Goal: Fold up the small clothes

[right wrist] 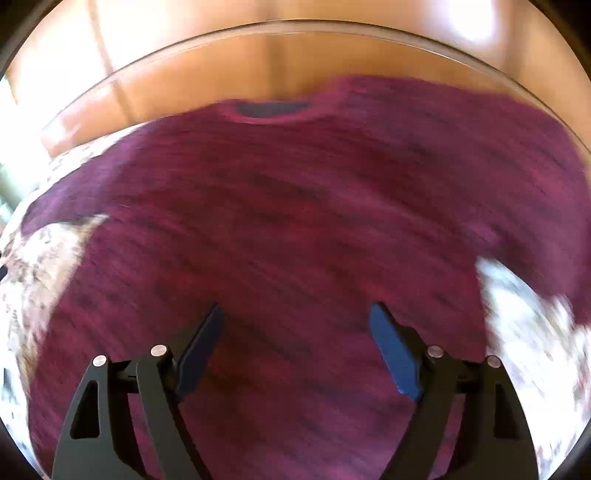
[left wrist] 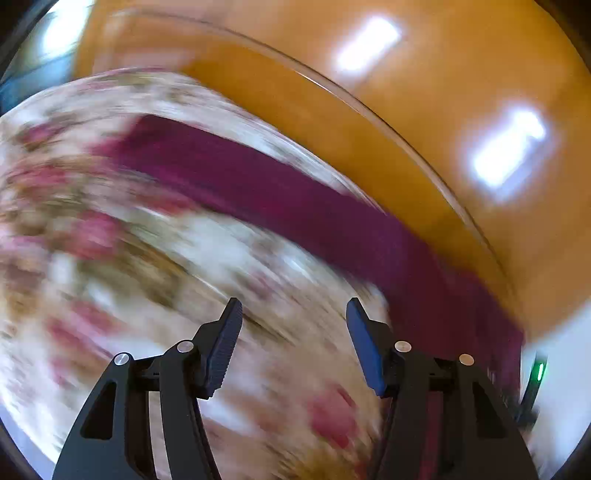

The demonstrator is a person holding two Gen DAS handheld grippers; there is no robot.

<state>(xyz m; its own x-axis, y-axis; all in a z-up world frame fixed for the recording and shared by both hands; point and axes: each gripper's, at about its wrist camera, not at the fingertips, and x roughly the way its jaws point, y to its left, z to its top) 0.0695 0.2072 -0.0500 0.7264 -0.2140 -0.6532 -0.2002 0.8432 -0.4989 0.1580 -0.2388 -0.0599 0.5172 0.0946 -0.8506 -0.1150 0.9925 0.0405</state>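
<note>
Both views heavily motion-blurred. Dark magenta knit sweater (right wrist: 288,229) lies spread flat on a white floral-print cloth (left wrist: 110,258) covering the worktop, round neck opening (right wrist: 271,109) toward the far edge, front side up as far as I can tell. A clear glass sheet edge (right wrist: 332,27) runs past the cloth, over the orange-brown wood worktop (left wrist: 406,110). Right tongs (right wrist: 297,350) hang over the lower middle of the sweater, jaws wide apart, nothing between the blue pads, not touching fabric that I can see. Left tongs (left wrist: 293,343) sit over the floral cloth just beside the sweater, which shows in that view as a magenta band (left wrist: 280,199) running diagonally from upper left to lower right; jaws parted about halfway, empty. Bright window reflections (left wrist: 509,147) on the wood. Small green light (left wrist: 540,371) at the right rim of the left view; what it belongs to is unclear.
</note>
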